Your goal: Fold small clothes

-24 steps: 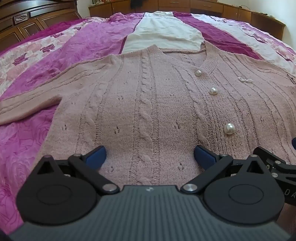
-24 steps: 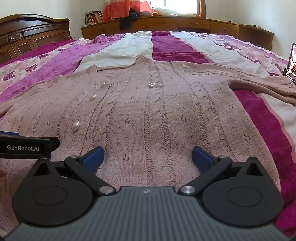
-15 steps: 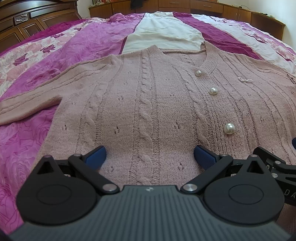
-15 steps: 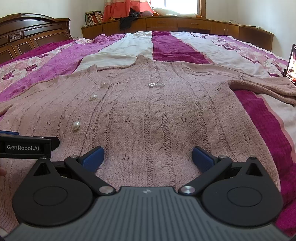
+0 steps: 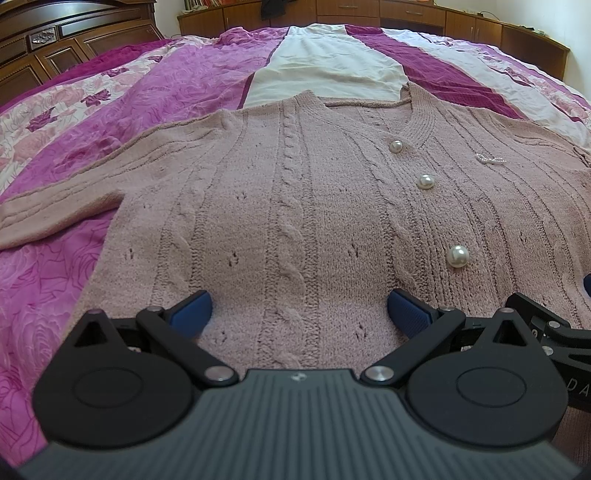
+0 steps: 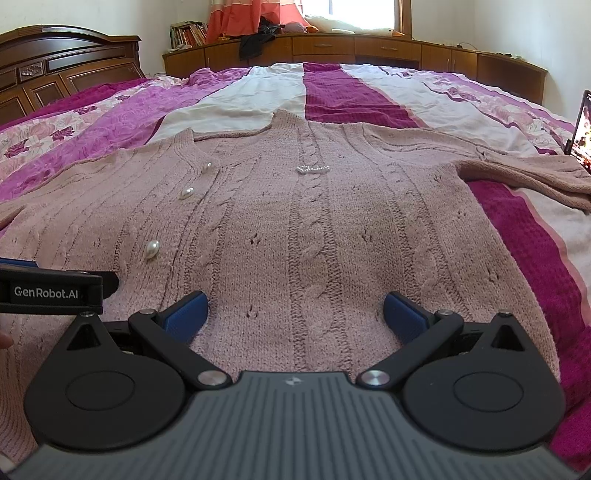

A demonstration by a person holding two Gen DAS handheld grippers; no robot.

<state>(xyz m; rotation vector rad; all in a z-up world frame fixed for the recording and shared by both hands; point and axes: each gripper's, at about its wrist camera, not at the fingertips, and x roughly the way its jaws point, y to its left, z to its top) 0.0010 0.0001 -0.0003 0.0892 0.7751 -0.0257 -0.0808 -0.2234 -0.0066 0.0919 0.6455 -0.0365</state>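
Bedspread: magenta, pink floral and white stripes, covering the bed.
Headboard: dark carved wood, at the far left.
Cabinets: low wooden run along the far wall.
Books: standing in a row on the cabinet top, left end.
Dark garment: draped over the cabinet edge.
Curtain: orange, beside the window.
Screen: lit, at the right edge.

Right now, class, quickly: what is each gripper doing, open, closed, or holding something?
Left gripper: open, holding nothing, jaws spread over the pink cardigan.
Right gripper: open, holding nothing, over the same cardigan.
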